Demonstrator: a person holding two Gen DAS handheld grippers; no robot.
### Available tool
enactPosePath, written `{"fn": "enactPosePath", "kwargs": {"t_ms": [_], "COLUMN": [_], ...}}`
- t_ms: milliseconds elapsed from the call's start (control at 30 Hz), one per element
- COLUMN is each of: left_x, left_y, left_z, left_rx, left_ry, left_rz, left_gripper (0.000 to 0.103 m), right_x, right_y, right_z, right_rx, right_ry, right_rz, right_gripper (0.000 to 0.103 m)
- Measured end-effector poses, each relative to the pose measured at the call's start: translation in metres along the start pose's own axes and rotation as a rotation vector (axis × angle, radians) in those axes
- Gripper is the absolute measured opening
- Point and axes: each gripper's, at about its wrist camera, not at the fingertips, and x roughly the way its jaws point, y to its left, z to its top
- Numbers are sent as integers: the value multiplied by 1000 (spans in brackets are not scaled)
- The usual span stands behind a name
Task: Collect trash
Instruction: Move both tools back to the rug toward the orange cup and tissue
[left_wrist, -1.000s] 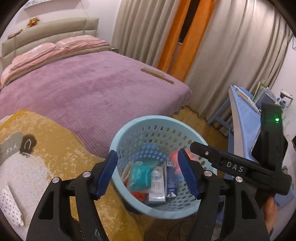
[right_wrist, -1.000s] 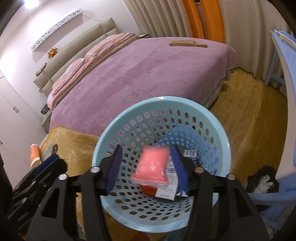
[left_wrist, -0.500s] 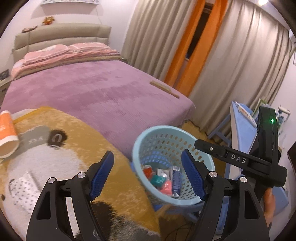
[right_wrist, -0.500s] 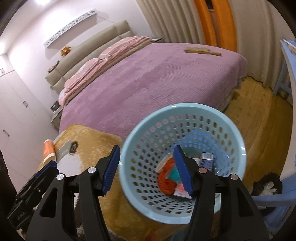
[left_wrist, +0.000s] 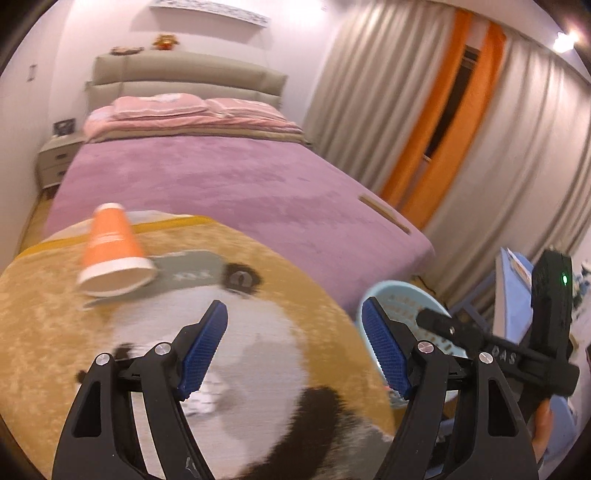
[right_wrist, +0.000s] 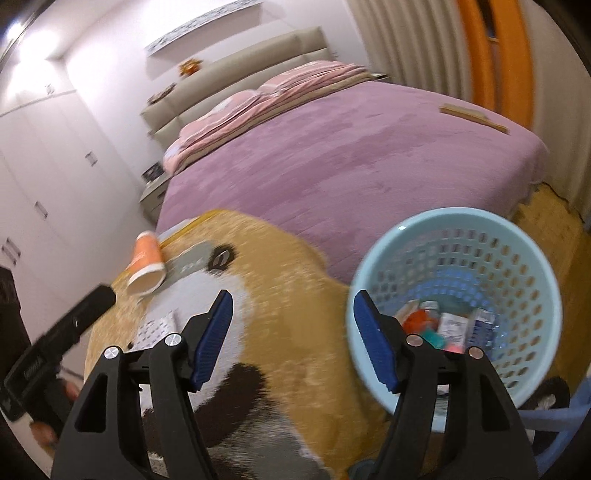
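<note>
A light blue perforated basket (right_wrist: 517, 258) stands beside the bed and holds several wrappers and cartons (right_wrist: 448, 325); its rim shows in the left wrist view (left_wrist: 391, 291). An orange paper cup (left_wrist: 110, 251) lies on its side on the yellow panda blanket (left_wrist: 258, 280); it also shows in the right wrist view (right_wrist: 146, 264). A white patterned wrapper (right_wrist: 155, 326) lies on the blanket near the left gripper's fingers; in the left wrist view it is (left_wrist: 207, 398). My left gripper (left_wrist: 293, 350) is open and empty over the blanket. My right gripper (right_wrist: 291, 336) is open and empty, left of the basket.
The purple bed (left_wrist: 221, 184) carries a wooden stick (left_wrist: 384, 214) near its far corner. Curtains (left_wrist: 480, 147) hang at the right. A blue table (left_wrist: 513, 295) stands behind the basket. White wardrobes (right_wrist: 37, 184) line the left wall.
The pink packet left my right gripper and lies in the basket. Both grippers swung left, away from the basket and over the blanket. The orange cup came into view.
</note>
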Motion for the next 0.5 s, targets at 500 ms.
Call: {"fn": "enactPosePath", "kwargs": {"t_ms": [500], "left_x": [-51], "left_y": [116], "left_z": [11], "left_rx": [-168], "left_ry": [-71], "left_rz": [151], "left_gripper": [74], "right_x": [52], "right_y": [130], "right_z": [-39], "right_rx": [-278], "right_ry": [102], "right_rz": [133], "right_gripper": [72]}}
